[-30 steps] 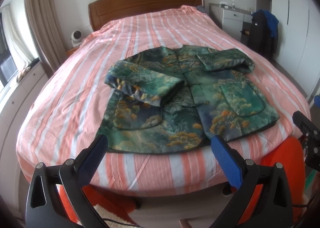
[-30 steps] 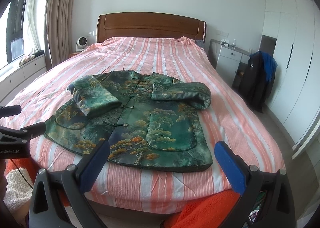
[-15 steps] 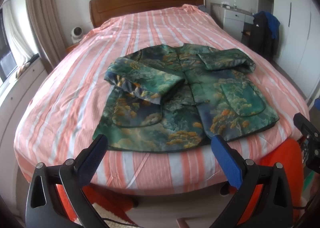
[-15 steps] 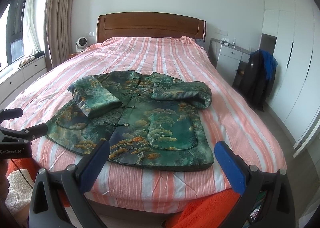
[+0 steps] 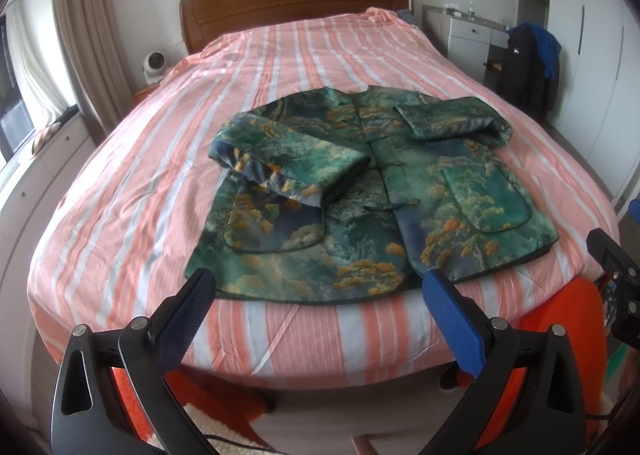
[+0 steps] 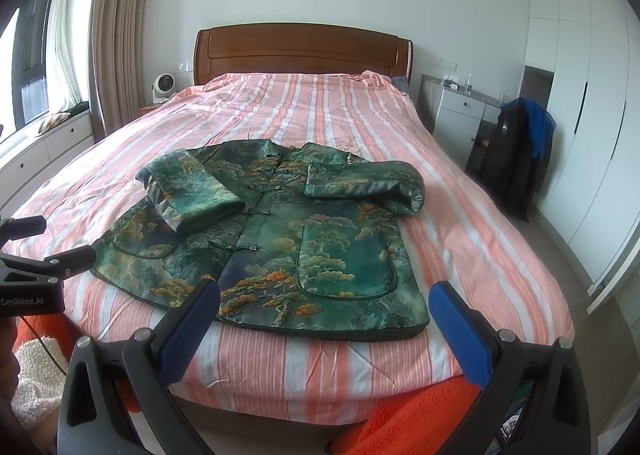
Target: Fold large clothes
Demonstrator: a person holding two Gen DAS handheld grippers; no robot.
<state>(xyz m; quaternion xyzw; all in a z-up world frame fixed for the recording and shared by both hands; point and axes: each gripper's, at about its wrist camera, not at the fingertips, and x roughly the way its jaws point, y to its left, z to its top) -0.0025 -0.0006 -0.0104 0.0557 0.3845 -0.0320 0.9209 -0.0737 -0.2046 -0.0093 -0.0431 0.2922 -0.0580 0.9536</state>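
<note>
A green patterned jacket (image 5: 360,191) lies flat, front up, near the foot of the striped bed (image 5: 280,55), with both sleeves folded in across its chest. It also shows in the right wrist view (image 6: 280,231). My left gripper (image 5: 318,307) is open and empty, held just short of the jacket's hem at its left half. My right gripper (image 6: 324,319) is open and empty, held just short of the hem at its right half. The right gripper's body shows at the right edge of the left wrist view (image 5: 616,279).
The bed has a wooden headboard (image 6: 300,51) at the far end. A white dresser (image 6: 460,123) and a chair draped with dark clothes (image 6: 520,151) stand to the right. An orange rug (image 6: 400,423) lies at the bed's foot. A window bench (image 6: 48,135) runs along the left.
Both grippers have drifted slightly, the left one's view shifting a little to the left of the jacket. The jacket has not moved and both grippers stay open.
</note>
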